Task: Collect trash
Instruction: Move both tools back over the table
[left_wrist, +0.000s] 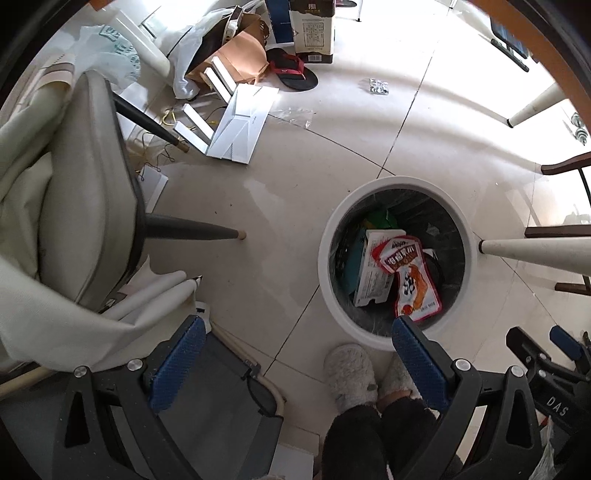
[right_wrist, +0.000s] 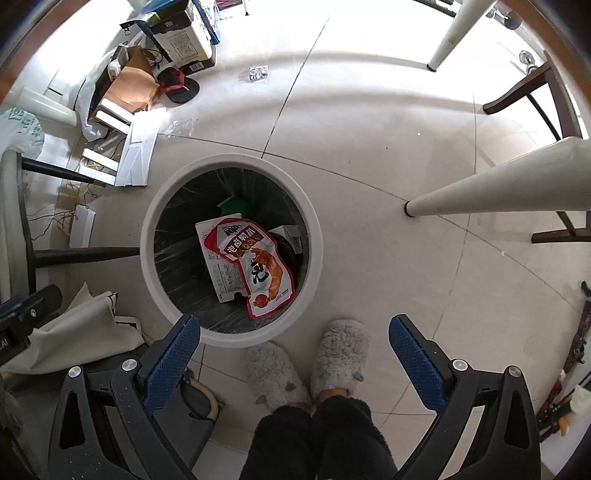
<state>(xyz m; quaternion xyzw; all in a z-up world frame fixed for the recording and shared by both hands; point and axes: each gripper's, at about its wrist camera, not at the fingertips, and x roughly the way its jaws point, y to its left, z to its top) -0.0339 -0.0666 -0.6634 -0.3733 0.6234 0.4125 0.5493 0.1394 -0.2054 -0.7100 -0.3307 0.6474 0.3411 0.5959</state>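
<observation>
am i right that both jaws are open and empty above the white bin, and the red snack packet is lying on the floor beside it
Not quite. The red snack packet is not on the floor beside the white bin; it lies inside it, on top of a white carton, as the right wrist view shows. The rest holds: the left gripper and the right gripper both have open, empty jaws above the bin.

Floor's all big pale glossy tiles (right_wrist: 369, 147) with thin dark grout lines, and there's strong daylight washing across the far side so it glares white up there. Off to the left of the claw sits a grey padded chair (left_wrist: 88, 192) on black tapered legs with wooden tips. Right of the claw, cream tapered table legs (right_wrist: 491, 192) come down to the tiles, and a dark wooden chair frame (right_wrist: 535, 92) stands just behind them.
</observation>
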